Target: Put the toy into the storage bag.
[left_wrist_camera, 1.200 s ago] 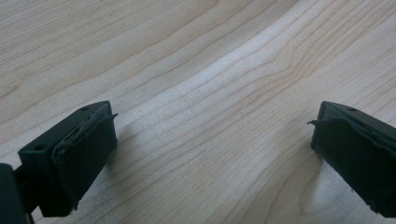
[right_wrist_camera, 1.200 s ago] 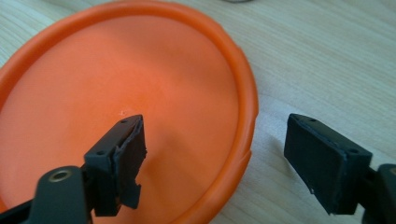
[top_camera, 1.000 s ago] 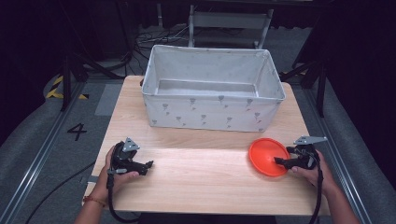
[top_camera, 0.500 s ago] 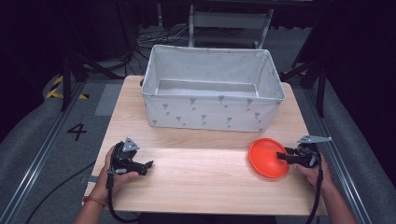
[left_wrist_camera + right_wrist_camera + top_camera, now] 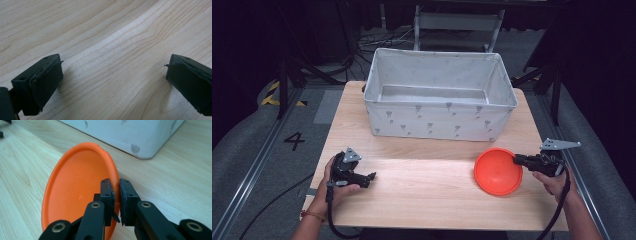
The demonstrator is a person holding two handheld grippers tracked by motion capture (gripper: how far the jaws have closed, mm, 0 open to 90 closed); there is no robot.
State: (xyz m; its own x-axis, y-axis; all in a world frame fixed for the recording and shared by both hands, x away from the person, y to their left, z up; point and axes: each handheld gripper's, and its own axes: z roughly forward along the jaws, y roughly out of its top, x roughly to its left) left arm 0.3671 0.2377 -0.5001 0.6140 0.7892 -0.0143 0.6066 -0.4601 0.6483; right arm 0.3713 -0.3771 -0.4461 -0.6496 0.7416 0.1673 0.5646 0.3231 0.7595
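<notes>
Here we found the right gripper [image 5: 518, 159] at the near right of the wooden table [image 5: 422, 195], its jaws having just been closing and now clamped on the right rim of an orange plastic plate [image 5: 497, 172]; in the right gripper view the two pads [image 5: 108, 192] pinched that rim between them, and the plate [image 5: 75, 187] stood tilted, its held edge raised off the wood and its hollow face turned away to the left; just beyond it we saw the corner of the white fabric bin [image 5: 140, 137], near the plate but not touching it. In the high view that bin [image 5: 439, 120] sat at the far middle of the table. Well apart, at the near left, the left gripper [image 5: 371, 176] rested low over the table in the person's hand; its jaws stood wide apart with bare wood [image 5: 110, 62] between them.
</notes>
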